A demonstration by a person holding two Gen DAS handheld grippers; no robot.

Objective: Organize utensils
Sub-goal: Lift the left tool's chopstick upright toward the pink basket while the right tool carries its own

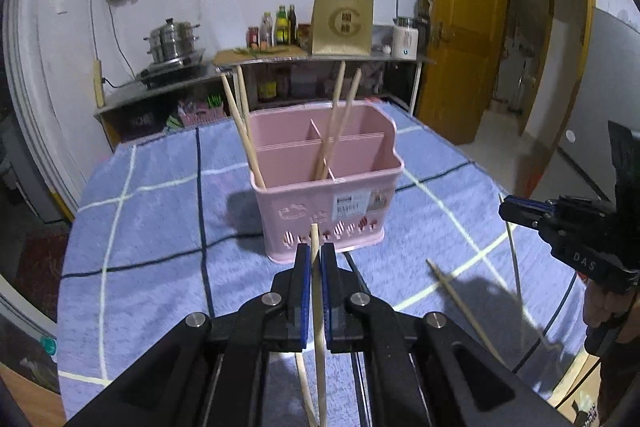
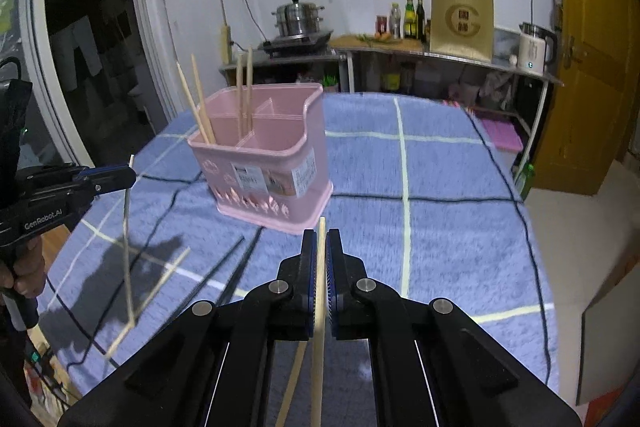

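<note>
A pink utensil holder (image 1: 326, 187) (image 2: 260, 155) stands on the blue checked cloth, with several wooden chopsticks (image 1: 336, 123) (image 2: 245, 91) leaning in its compartments. My left gripper (image 1: 316, 255) is shut on a wooden chopstick (image 1: 318, 327), held upright just in front of the holder. My right gripper (image 2: 321, 241) is shut on another wooden chopstick (image 2: 319, 327), right of the holder's front corner. It also shows at the right of the left wrist view (image 1: 505, 207). The left gripper appears at the left of the right wrist view (image 2: 130, 175).
More chopsticks lie on the cloth (image 1: 464, 307) (image 2: 152, 291), and a dark pair (image 2: 224, 279). The table (image 1: 140, 227) ends near a shelf with a steel pot (image 1: 174, 41), bottles (image 1: 282, 25), a gold box (image 1: 342, 25) and a kettle (image 2: 534, 49). A yellow door (image 1: 460, 27) is at right.
</note>
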